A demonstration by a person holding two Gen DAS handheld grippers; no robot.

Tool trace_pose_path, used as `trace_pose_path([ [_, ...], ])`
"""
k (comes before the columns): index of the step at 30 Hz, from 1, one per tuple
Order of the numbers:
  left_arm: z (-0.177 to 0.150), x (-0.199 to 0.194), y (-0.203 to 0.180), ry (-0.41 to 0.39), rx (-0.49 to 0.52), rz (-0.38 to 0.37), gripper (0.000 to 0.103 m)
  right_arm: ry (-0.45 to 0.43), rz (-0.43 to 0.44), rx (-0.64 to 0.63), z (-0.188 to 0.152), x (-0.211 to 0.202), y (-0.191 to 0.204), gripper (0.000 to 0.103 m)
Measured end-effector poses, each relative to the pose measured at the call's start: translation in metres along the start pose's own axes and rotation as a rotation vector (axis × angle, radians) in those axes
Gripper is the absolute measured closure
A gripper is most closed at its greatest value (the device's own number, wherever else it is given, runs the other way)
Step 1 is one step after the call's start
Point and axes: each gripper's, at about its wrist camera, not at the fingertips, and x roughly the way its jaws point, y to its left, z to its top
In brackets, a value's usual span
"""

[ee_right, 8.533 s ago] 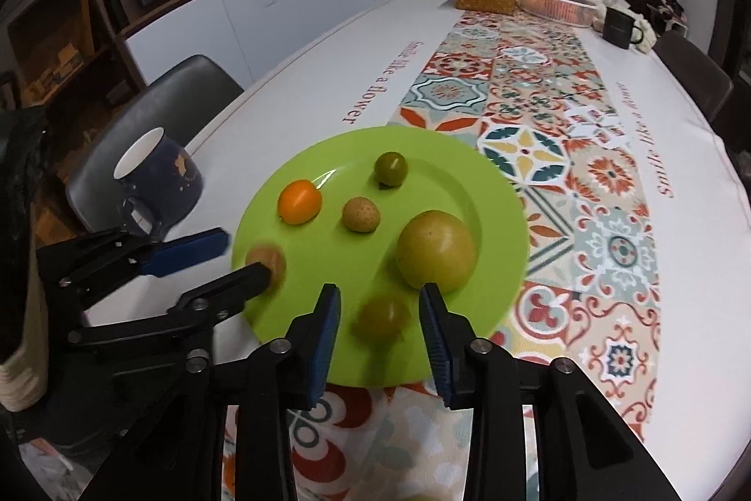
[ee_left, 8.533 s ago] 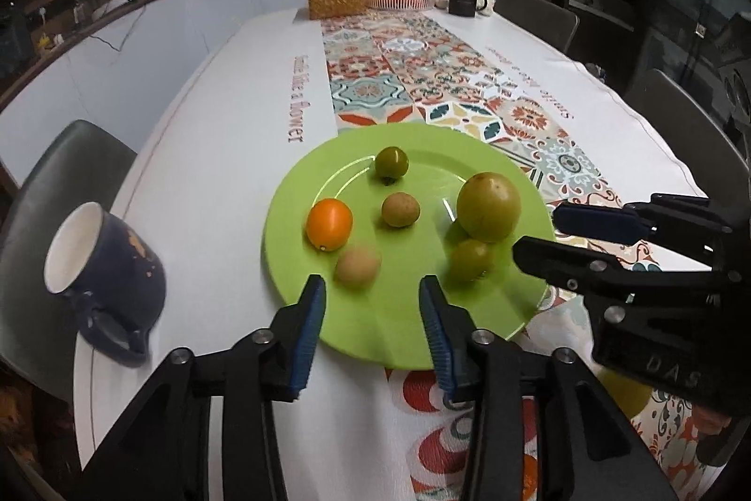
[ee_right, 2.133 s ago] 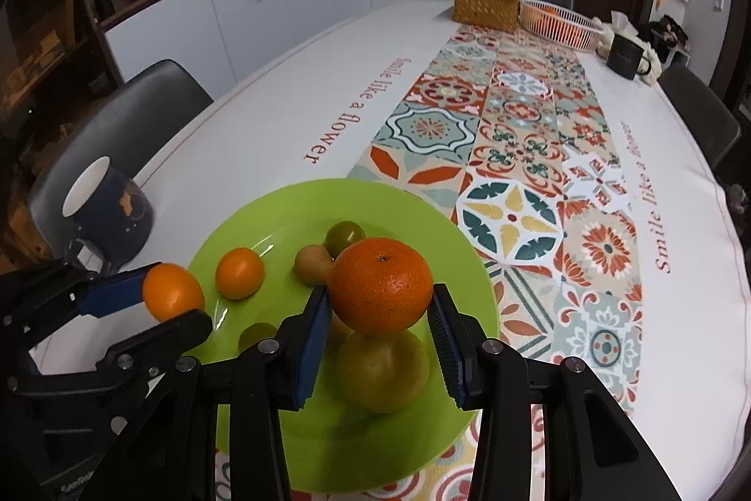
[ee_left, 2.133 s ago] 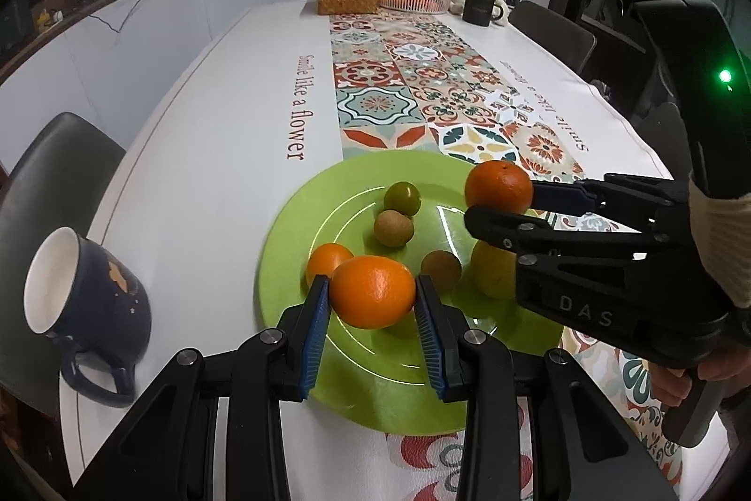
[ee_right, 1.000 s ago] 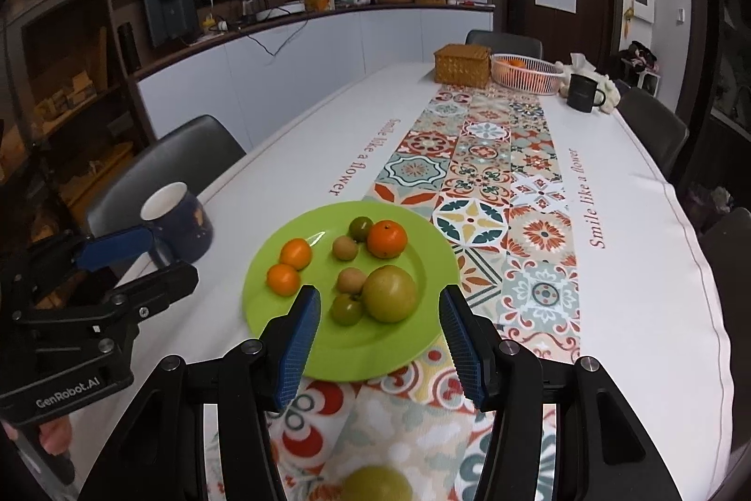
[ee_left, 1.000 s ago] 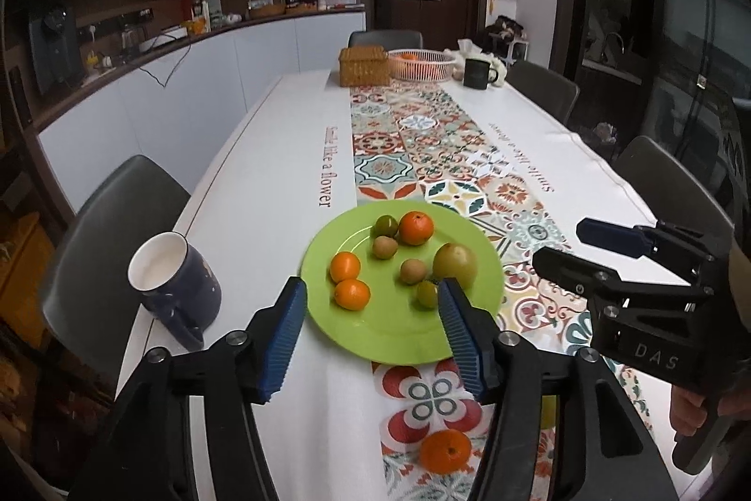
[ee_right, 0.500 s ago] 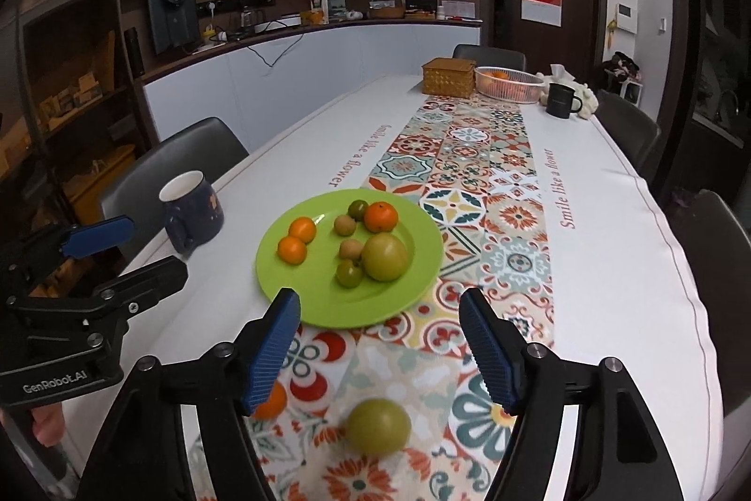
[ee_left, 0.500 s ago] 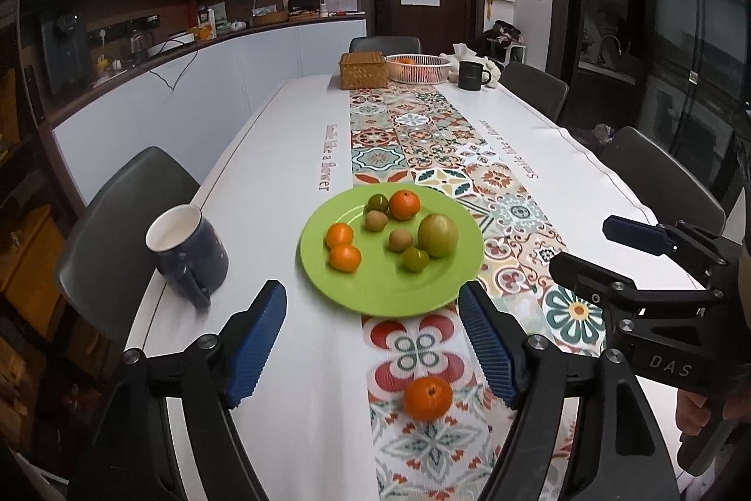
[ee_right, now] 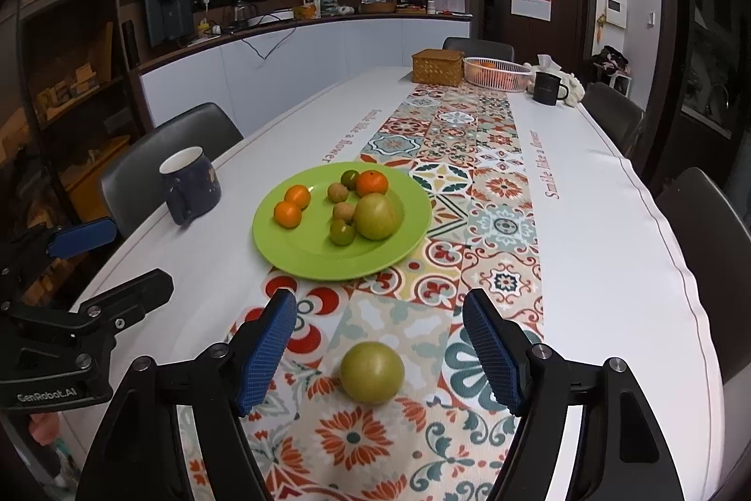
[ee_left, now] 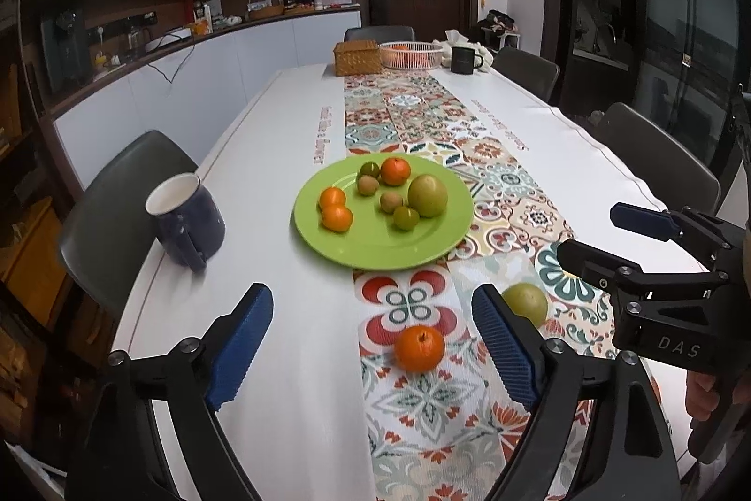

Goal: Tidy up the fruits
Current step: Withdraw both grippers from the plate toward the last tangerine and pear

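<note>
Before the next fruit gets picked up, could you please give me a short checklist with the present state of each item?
1. Left claw open and empty: ok; its jaws have just been opening, nothing pressed between them.
2. Right claw open and empty: ok; its jaws have also just been opening.
3. Loose orange sits on the table runner in front of the left claw, untouched: ok.
4. Loose green fruit sits on the runner between the right claw's fingers, apart from the pads: ok.
5. Green plate has bare room near its front rim: ok.
6. Blue mug stands clear of the plate: ok.
</note>
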Motion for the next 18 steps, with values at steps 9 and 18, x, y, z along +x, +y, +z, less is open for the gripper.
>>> trace_pose_path([
  [9,-0.024,0.015,-0.007,0.054,0.034,-0.019,0.016,0.066,-0.012,0.003,-0.026,0.009,0.000,0.029],
  [18,-0.040,0.040,-0.010,0.116,0.050,-0.051,0.016,0.152,-0.011,-0.003,-0.047,0.030,-0.001,0.029],
])
